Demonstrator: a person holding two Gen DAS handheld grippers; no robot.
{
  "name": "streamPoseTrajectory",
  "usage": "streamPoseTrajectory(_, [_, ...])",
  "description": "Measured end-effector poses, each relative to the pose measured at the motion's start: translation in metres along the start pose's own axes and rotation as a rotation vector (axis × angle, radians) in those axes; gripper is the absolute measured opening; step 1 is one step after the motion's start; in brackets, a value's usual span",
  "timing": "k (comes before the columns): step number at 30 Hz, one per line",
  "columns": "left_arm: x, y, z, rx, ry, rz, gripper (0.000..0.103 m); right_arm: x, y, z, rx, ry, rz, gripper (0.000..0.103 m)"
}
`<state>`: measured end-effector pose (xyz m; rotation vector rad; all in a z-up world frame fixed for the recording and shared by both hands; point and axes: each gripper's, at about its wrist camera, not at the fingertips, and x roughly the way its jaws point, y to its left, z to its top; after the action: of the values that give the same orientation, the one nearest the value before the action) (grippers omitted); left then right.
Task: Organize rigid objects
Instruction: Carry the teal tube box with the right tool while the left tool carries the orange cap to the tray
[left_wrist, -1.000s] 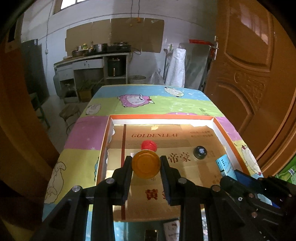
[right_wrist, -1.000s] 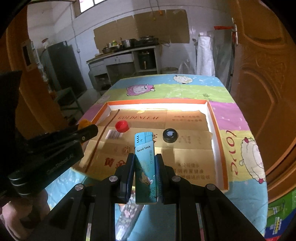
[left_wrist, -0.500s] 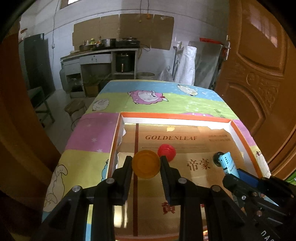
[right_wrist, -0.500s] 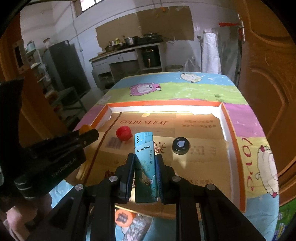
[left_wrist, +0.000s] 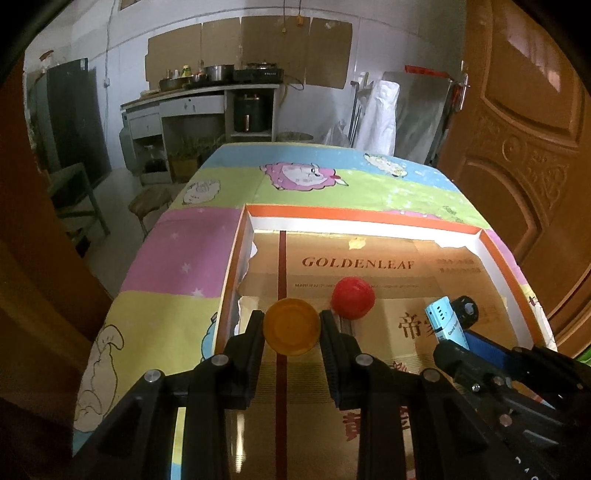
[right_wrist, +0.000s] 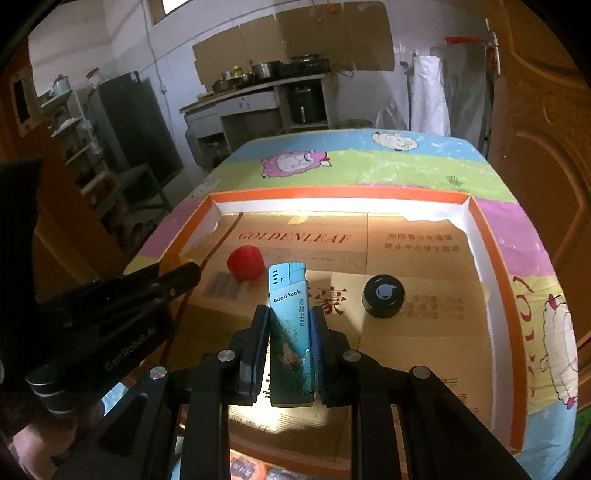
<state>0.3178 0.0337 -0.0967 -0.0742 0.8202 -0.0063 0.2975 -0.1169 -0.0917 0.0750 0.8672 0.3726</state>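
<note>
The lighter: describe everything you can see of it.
The lighter is a slim, light-blue plastic one printed "Good luck", with Chinese characters and a bird-like picture lower down. Its cap end, with small slots, points away from the camera and leans slightly left. The right gripper is shut on its lower body, pads touching both sides. It is held over the cardboard-lined tray, between the red cap and black cap.

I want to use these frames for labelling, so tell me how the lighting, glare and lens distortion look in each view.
Left wrist view: dim, with dark fisheye corners and bowed door edges; the orange cap in the left gripper stays sharp. Right wrist view: bright glare along the box's far wall; the lighter in the right gripper is readable.
</note>
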Motion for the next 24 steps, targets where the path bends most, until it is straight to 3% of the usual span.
streamPoseTrajectory(24, [0.018, -0.001, -0.007, 0.011, 0.049, -0.001, 0.030, 0.022, -0.002, -0.008, -0.012, 0.046, -0.011, 0.023])
